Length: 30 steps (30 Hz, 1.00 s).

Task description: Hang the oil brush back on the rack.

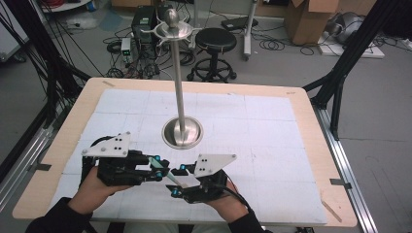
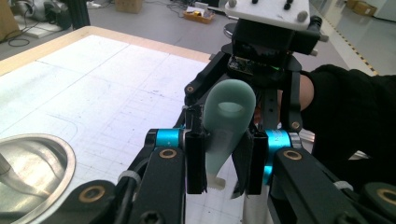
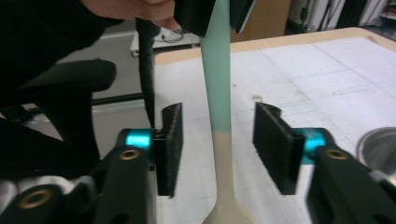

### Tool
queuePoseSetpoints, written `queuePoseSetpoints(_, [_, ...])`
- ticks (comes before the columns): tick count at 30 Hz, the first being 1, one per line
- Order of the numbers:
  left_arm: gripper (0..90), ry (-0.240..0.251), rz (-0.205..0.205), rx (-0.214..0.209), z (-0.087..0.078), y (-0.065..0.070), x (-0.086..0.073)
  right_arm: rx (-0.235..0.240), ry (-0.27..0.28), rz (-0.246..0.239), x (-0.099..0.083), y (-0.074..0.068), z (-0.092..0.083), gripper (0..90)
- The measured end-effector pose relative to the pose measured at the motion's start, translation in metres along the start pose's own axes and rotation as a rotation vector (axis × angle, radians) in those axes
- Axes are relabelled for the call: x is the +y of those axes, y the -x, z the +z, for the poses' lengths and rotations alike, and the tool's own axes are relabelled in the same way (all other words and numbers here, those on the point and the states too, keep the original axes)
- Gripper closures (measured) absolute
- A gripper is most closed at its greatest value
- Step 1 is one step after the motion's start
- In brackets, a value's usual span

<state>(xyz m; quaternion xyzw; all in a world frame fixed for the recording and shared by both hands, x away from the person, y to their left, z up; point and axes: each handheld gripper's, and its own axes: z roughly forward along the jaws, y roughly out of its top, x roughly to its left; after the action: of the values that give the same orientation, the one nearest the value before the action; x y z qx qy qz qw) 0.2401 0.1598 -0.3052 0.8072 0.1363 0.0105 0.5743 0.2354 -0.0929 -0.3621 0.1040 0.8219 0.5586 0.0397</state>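
A long utensil (image 3: 217, 70) with a mint-green handle and a cream lower part hangs between the two grippers above the near side of the table. My left gripper (image 2: 225, 163) is shut on its green handle (image 2: 229, 121), whose end has a hanging hole. My right gripper (image 3: 217, 144) is open, and the utensil's shaft passes between its pads with a gap on each side. In the high view the left gripper (image 1: 158, 170) and right gripper (image 1: 177, 180) face each other closely, with the utensil (image 1: 172, 179) slanting between them.
A tall metal stand rises from a round base (image 1: 182, 132) at the table's middle, with a dish and knob on top (image 1: 172, 30). A white gridded mat (image 1: 272, 145) covers the wooden table. Beyond the far edge stand a black stool (image 1: 215, 41), cables and cardboard boxes.
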Motion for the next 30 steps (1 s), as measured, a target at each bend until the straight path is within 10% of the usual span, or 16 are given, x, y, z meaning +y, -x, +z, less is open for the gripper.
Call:
queuePoseSetpoints(20, [75.6, 0.006, 0.005, -0.026, 0.006, 0.004, 0.003, 0.028, 0.012, -0.012, -0.003, -0.002, -0.002, 80.4])
queuePoseSetpoints(23, [73.7, 0.044, 0.000, -0.050, 0.005, 0.002, 0.001, 0.036, 0.022, -0.014, -0.002, -0.003, -0.002, 80.7])
queuePoseSetpoints(26, [45.3, 0.128, -0.072, -0.064, 0.003, -0.002, -0.001, 0.053, 0.034, -0.009, -0.002, -0.003, -0.004, 80.7])
queuePoseSetpoints(30, [38.4, 0.241, -0.093, -0.143, -0.005, -0.005, -0.007, 0.101, 0.069, 0.003, -0.004, -0.002, -0.007, 80.7])
